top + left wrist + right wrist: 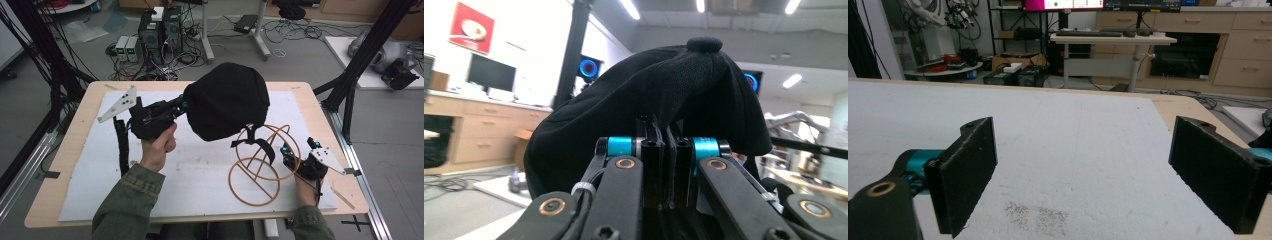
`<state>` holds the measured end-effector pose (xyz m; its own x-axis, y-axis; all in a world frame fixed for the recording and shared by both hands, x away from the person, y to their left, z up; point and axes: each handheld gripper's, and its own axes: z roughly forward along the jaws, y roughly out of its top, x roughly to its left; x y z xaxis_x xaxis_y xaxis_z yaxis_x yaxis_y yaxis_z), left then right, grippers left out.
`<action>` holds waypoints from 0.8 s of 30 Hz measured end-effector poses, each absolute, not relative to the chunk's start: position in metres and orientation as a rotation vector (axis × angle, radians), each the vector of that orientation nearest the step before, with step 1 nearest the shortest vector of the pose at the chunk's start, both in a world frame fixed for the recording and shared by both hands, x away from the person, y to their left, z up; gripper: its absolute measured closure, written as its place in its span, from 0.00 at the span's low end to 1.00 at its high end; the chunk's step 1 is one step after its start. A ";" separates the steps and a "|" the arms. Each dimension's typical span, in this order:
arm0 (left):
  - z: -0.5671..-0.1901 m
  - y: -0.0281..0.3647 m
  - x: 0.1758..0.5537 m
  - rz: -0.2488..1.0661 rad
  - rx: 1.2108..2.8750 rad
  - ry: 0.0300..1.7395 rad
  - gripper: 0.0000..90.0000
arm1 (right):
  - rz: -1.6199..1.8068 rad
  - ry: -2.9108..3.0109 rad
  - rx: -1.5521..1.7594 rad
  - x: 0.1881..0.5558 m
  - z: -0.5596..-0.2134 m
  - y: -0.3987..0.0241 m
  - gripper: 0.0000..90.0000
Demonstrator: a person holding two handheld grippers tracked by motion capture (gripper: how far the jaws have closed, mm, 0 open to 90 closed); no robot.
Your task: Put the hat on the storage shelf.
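Note:
A black cap (227, 100) hangs in the air over the middle of the white mat (200, 175). My left gripper (184, 105) is shut on its fabric at the cap's left side. In the left gripper view the jaws (663, 137) pinch a fold of the cap (624, 115). An orange wire stand (230, 181) made of rings sits on the mat below and to the right of the cap, and a black strap (262, 147) dangles from the cap into it. My right gripper (297, 148) rests just right of the stand, open, with only bare mat between its jaws (1085, 150).
The mat covers a wooden table (75, 145). Black frame posts (350, 85) stand at the table's right edge, and a rail runs along each side. Computer towers (160, 32) and cables lie on the floor behind the table.

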<state>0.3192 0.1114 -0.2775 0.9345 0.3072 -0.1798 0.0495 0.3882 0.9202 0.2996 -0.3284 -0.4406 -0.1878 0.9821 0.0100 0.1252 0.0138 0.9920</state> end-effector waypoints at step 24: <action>-0.277 0.037 0.330 -0.016 1.304 0.320 0.97 | 1.303 1.455 1.188 0.299 -0.439 -0.328 0.12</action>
<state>0.3301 0.0367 -0.2774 0.9560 0.1671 -0.2411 0.1908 0.2701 0.9438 0.2992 -0.3278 -0.4393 -0.2091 0.9779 0.0101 0.1176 0.0149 0.9929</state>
